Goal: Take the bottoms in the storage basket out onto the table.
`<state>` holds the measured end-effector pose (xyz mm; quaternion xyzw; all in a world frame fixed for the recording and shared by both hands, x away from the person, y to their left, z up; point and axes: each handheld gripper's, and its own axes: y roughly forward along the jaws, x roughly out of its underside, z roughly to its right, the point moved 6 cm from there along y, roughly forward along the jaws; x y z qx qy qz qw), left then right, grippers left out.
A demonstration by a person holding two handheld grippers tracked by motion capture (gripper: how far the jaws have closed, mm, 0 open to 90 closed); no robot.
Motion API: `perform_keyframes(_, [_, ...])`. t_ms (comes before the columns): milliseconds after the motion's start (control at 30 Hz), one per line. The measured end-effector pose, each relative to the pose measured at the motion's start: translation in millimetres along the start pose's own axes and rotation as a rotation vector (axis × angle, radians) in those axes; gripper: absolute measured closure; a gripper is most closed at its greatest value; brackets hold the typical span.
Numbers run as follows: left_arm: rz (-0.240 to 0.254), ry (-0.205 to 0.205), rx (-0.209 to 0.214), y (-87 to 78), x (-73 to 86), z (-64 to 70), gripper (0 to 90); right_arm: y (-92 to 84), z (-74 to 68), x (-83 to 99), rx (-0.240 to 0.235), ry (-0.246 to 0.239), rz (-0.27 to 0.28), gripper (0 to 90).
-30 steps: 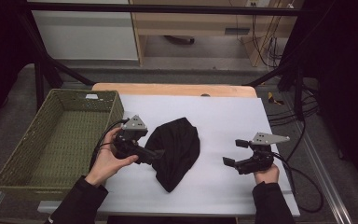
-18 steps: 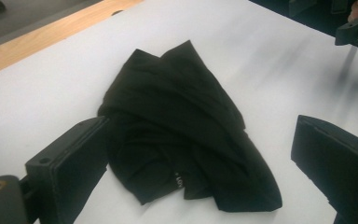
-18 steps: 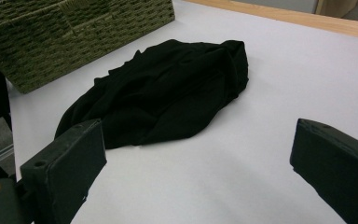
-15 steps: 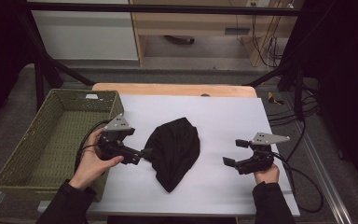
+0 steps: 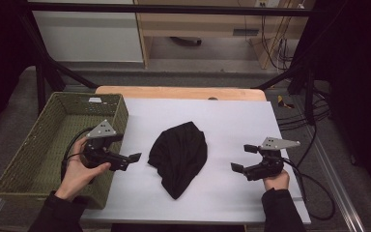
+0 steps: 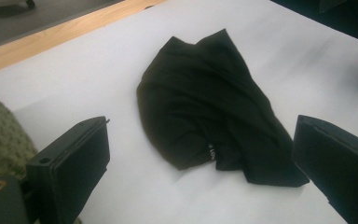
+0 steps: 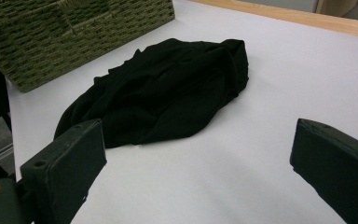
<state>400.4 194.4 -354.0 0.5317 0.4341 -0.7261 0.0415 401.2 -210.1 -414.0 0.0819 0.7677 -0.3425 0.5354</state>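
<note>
White surface (image 5: 232, 116) carries a crumpled black cloth (image 5: 179, 153) at its middle, a woven basket (image 5: 34, 150) at its left. Left gripper (image 5: 131, 158) and right gripper (image 5: 239, 157) flank the cloth, jaws wide, holding nothing.

I see my left black two-jaw gripper (image 5: 125, 155) held low in the left hand (image 5: 77, 169), jaws spread wide and empty. My right black two-jaw gripper (image 5: 244, 158) sits in the right hand (image 5: 275, 180), jaws also wide apart, pointing inward.
</note>
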Motion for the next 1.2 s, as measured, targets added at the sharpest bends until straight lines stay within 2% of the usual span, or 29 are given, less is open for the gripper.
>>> perform_keyframes(233, [-0.002,-0.021,-0.027,-4.9,14.9,-13.3,4.2,0.2,0.2,0.2,0.002,-0.001,-0.002,3.9])
perform_keyframes(700, [-0.008,-0.028,-0.06,-14.2,34.1,-28.5,4.2,1.5,0.6,1.8,0.008,0.0,-0.017,4.0])
perform_keyframes(1200, [-0.017,-0.045,-0.066,-15.7,45.8,-38.3,4.2,1.6,0.1,2.0,0.006,0.002,-0.02,4.0])
